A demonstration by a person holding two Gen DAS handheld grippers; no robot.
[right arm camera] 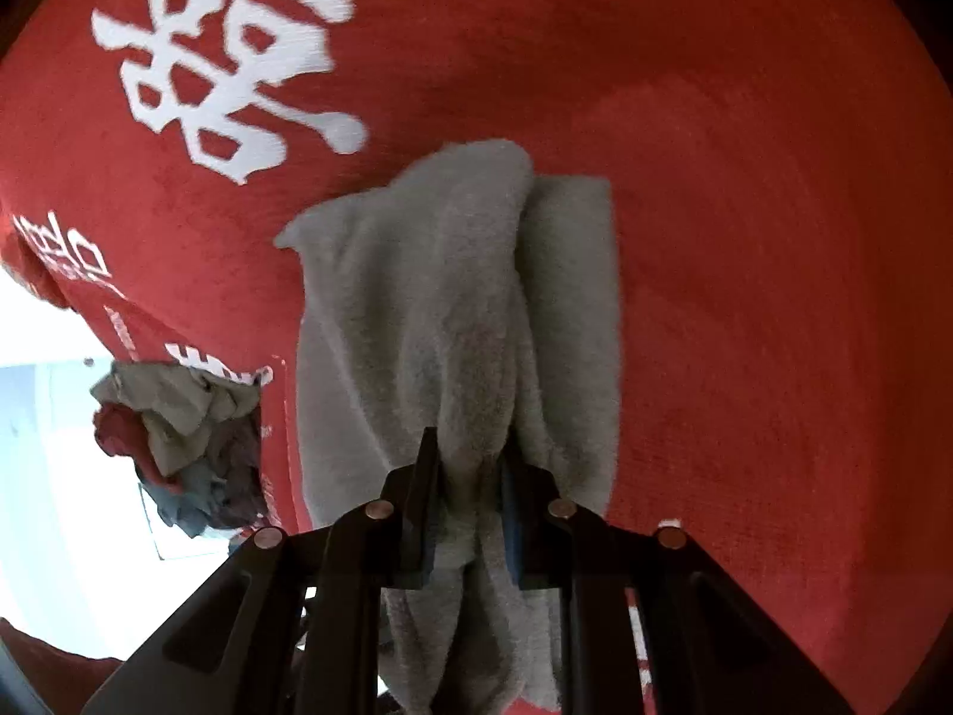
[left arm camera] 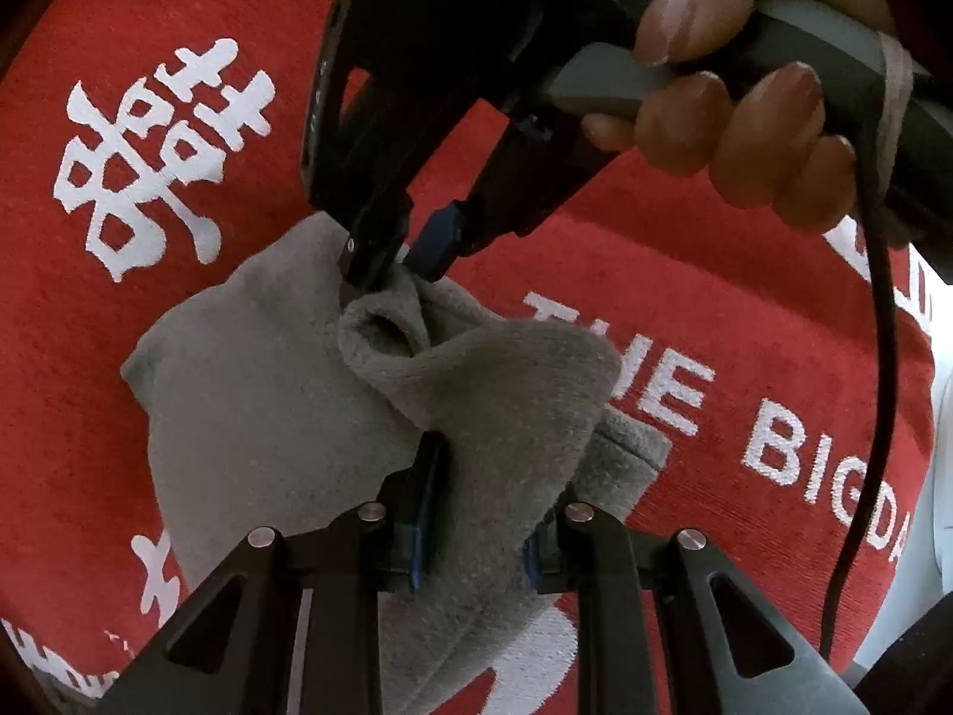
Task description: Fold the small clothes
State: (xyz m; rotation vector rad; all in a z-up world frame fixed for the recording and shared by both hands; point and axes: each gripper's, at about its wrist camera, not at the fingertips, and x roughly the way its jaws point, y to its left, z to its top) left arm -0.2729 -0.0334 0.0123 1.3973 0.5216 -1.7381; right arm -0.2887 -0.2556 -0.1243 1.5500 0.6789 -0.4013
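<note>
Sock (left arm camera: 250, 405) on printed cloth (left arm camera: 744, 322), clothes heap (right arm camera: 178, 435) beyond edge

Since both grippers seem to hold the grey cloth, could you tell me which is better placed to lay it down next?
Probably the right gripper: it pinches the grey cloth by a bunched end, while the left gripper grips mid-cloth.

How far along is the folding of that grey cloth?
Midway. The grey cloth is already doubled over on the red cover. Both the left claw and the right claw grip it. A jumbled pile of clothes is left to fold.
</note>
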